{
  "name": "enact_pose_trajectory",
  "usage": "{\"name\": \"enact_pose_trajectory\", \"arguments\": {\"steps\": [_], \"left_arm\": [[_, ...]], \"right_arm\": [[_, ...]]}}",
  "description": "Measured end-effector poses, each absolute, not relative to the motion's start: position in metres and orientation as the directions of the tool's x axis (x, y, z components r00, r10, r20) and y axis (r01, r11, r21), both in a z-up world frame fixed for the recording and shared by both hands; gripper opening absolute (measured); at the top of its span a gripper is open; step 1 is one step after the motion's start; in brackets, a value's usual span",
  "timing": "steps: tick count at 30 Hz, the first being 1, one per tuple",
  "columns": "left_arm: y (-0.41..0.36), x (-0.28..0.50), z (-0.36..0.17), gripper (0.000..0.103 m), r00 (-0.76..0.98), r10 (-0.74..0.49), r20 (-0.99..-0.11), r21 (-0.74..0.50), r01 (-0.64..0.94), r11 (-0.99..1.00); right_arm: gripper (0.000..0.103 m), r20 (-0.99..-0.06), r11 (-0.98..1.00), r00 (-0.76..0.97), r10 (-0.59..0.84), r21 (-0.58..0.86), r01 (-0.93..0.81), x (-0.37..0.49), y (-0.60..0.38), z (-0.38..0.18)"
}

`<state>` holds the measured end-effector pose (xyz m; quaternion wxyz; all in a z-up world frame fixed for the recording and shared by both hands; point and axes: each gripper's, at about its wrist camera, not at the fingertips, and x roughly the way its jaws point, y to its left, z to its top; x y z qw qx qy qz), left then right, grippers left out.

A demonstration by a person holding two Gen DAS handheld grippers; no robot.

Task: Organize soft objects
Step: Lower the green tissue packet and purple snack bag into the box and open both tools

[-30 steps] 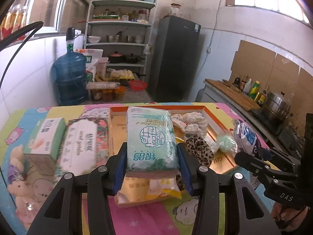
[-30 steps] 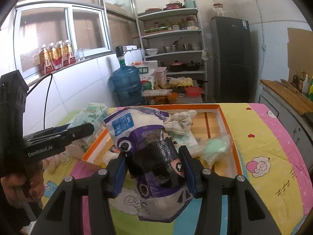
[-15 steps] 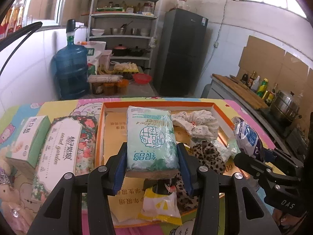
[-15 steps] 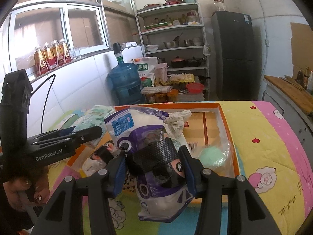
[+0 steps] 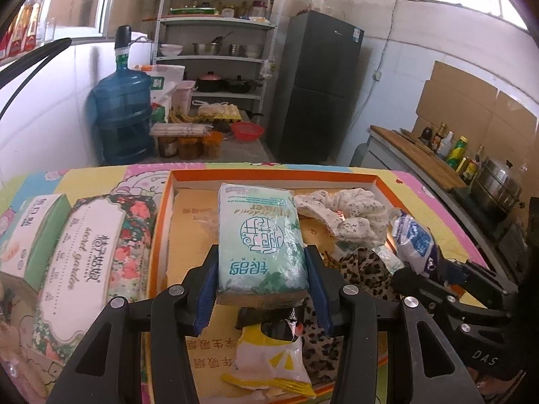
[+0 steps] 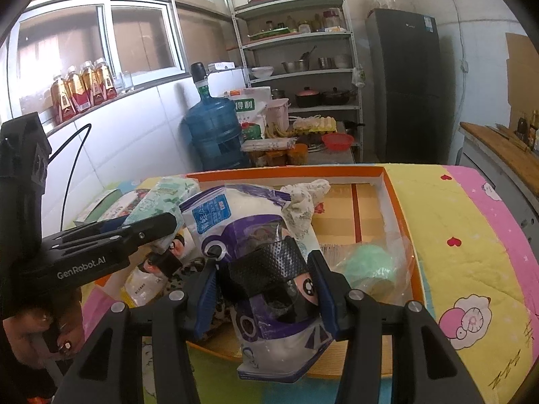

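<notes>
the left gripper (image 5: pixel 262 281) is clenched on a pale green tissue pack (image 5: pixel 259 240), its blue pads pressed against both long sides, and holds it above the middle of the orange-rimmed box (image 5: pixel 269 176) on the cartoon-print table cover (image 6: pixel 454 222). the right gripper (image 6: pixel 266 289) grasps a white and purple plastic bag (image 6: pixel 262 235) by its bulging middle, the bag hanging over the near edge of the same box. both packs are lifted clear of the box floor, as far as the two views show.

inside the box lie a floral cloth (image 5: pixel 343 210) toward the far right, a leopard-print cloth (image 5: pixel 363 269) near the middle, a yellow and white snack packet (image 5: pixel 269 357) at the near edge, and a green ball in a clear bag (image 6: pixel 367 264) on the right. left of the box, on the table, sit a floral tissue pack (image 5: pixel 87 269) and a green tissue box (image 5: pixel 33 232).

the step in hand looks like carrying both soft packs to the box for placing. the next move calls for lowering each onto bare floor: the tissue pack toward the open left half, the bag toward the empty far right, away from the cloths, then letting the jaws release only once each pack rests flat.
</notes>
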<state>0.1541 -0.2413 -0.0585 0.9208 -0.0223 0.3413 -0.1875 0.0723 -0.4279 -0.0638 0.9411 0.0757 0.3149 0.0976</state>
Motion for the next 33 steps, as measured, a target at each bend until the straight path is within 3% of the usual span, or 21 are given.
{"name": "enact_pose_trajectory", "arguments": {"steps": [10, 15, 21, 33], "left_arm": [[-0.245, 0.159, -0.065, 0.054, 0.667, -0.399, -0.629, -0.206, 0.352, 0.913], [-0.249, 0.163, -0.07, 0.063, 0.63, -0.411, -0.658, -0.214, 0.367, 0.905], [-0.245, 0.158, -0.063, 0.074, 0.66, -0.426, -0.619, -0.227, 0.369, 0.901], [-0.232, 0.144, -0.052, 0.074, 0.687, -0.407, -0.602, -0.213, 0.353, 0.911]], "right_arm": [[0.052, -0.589, 0.964, 0.768, 0.252, 0.226, -0.143, 0.078, -0.43, -0.069], [0.053, -0.587, 0.963, 0.769, 0.254, 0.229, -0.143, 0.079, -0.43, -0.068], [0.06, -0.578, 0.962, 0.775, 0.255, 0.232, -0.144, 0.077, -0.431, -0.067], [0.061, -0.553, 0.963, 0.796, 0.248, 0.227, -0.143, 0.07, -0.429, -0.059]]}}
